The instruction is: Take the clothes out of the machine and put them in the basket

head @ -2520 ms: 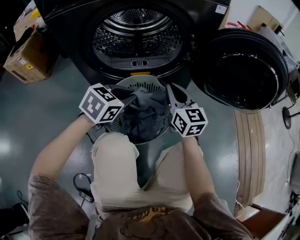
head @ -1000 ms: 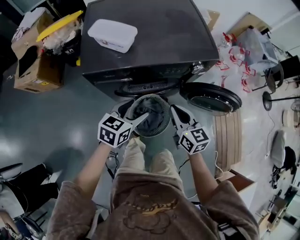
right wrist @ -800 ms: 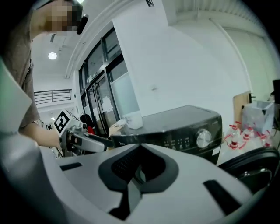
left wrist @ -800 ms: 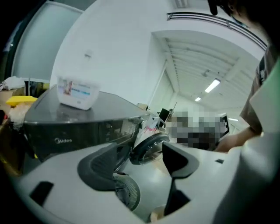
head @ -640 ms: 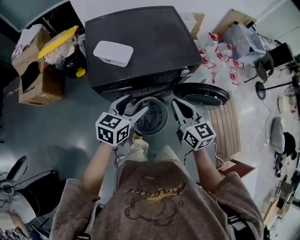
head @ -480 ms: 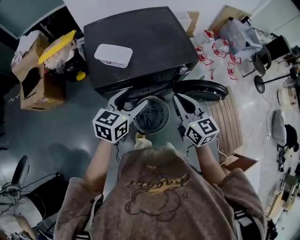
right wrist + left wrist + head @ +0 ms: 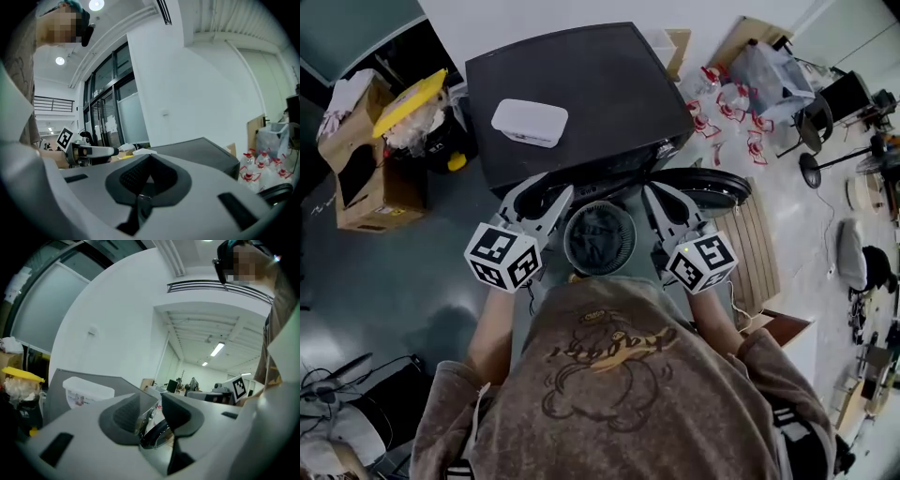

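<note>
A round grey basket point(image 7: 570, 246) stands on the floor in front of the dark machine point(image 7: 562, 84), with dark clothes point(image 7: 602, 231) inside it. My left gripper point(image 7: 536, 194) point(image 7: 150, 401) is held high to the left of the basket. Its jaws are closing, with a gap still between them and nothing in it. My right gripper point(image 7: 661, 191) point(image 7: 148, 174) hovers to the right of the basket, shut and empty. The machine's round door point(image 7: 717, 187) hangs open at the right. The drum is hidden under the machine's top.
A white plastic box point(image 7: 530, 122) lies on the machine's top. To the left are a cardboard box point(image 7: 361, 183) and a bin with a yellow lid point(image 7: 408, 101). A slatted wooden board point(image 7: 761, 251) and bagged items point(image 7: 741, 103) lie on the floor at the right.
The person has stood up, so the view sits higher above the machine. Both grippers have risen away from the basket and spread to its two sides. The left jaws have narrowed.
</note>
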The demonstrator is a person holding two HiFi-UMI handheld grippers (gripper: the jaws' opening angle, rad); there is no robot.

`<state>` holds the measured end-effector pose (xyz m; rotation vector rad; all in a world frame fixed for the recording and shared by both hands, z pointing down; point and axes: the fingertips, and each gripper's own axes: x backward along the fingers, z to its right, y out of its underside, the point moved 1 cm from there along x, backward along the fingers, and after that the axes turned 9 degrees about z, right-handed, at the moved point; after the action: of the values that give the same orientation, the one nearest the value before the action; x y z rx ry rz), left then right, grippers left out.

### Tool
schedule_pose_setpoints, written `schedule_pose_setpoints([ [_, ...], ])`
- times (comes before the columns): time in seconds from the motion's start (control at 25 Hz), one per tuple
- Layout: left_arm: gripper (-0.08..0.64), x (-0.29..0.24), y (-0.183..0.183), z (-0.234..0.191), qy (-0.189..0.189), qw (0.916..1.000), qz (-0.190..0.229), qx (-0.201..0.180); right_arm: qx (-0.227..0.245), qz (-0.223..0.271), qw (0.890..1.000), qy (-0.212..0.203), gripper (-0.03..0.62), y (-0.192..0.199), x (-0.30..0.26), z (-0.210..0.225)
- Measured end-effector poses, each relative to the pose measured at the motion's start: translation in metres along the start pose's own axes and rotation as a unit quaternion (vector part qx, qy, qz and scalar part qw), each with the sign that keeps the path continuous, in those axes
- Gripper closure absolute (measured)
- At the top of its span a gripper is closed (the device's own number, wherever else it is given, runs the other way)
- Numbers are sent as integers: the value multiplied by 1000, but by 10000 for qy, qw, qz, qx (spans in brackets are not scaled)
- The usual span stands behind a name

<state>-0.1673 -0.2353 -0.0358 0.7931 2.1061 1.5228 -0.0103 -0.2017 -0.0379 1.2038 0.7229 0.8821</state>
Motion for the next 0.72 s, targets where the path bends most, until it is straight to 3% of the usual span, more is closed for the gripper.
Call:
schedule_pose_setpoints([
  [0.16, 549, -6, 2, -3, -173, 9996, 127, -209, 183, -6, 9998, -103, 597, 2, -9, 6],
  [0.48, 554, -4, 10, -1, -643, 9960, 547, -306, 483, 36, 9962, -729, 597, 1, -19, 18],
  [0.72, 554, -5, 31, -2, -878, 9936, 538, -471, 429, 8, 9955, -847, 597, 18, -14, 33],
])
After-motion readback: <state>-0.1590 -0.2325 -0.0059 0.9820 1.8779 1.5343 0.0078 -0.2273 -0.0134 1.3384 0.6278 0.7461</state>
